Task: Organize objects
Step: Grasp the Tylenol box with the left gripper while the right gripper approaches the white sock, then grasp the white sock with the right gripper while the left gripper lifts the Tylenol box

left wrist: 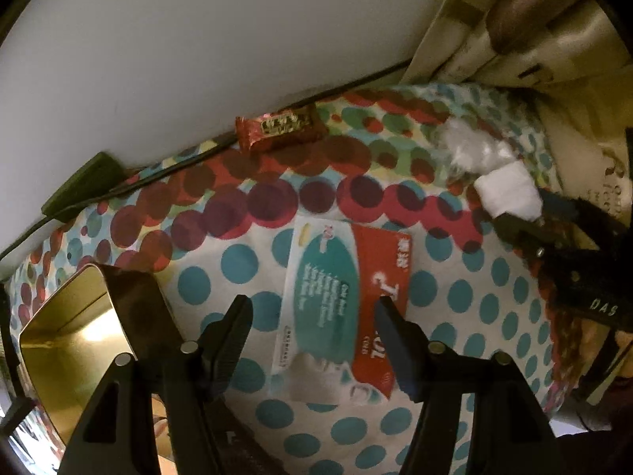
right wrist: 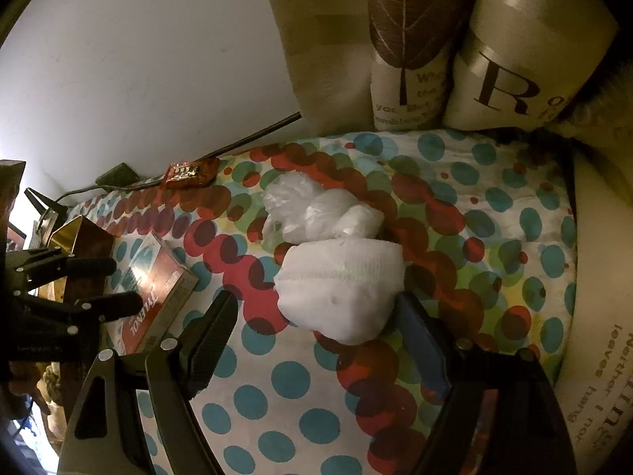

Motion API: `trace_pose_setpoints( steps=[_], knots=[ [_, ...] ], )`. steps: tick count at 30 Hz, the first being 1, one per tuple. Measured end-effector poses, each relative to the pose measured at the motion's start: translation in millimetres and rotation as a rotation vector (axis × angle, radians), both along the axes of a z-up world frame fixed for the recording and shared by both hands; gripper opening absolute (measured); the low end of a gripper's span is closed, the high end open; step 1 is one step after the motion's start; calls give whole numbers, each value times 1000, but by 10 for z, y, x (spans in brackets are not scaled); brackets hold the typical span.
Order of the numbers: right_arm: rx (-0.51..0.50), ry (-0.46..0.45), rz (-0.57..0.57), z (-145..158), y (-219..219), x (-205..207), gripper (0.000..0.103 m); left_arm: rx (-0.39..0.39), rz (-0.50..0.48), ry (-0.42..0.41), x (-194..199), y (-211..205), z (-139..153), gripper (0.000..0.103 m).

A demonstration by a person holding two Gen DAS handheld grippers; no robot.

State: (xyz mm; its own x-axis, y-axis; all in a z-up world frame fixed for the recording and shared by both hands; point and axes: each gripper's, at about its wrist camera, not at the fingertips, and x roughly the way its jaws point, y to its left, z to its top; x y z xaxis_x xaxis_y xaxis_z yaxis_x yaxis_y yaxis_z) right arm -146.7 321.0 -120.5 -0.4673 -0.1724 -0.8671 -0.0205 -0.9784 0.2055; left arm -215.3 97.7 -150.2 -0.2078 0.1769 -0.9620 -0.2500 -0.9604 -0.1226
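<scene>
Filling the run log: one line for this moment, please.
left tongs: open over medicine box | right tongs: open around white sock roll | gold tin: open, empty

Both pictures are dim and warm in tone. Bright light enters at the far left edge of the right wrist view. The gold tin [left wrist: 75,340] shows glare inside. Fisheye distortion bends the edges, the corners are black, and details look soft.
</scene>
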Motion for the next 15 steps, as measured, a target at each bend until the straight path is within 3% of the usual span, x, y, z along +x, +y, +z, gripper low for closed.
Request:
trace_pose_setpoints(
  steps=[6,15],
  knots=[
    [15,-9,-19,-21,-19,-57,82,43,-7,-28,5,91,-45,66],
    [-6,-16,-23,-34,-20,-93,81,46,-33,-81,-11,206,-146,77]
  ],
)
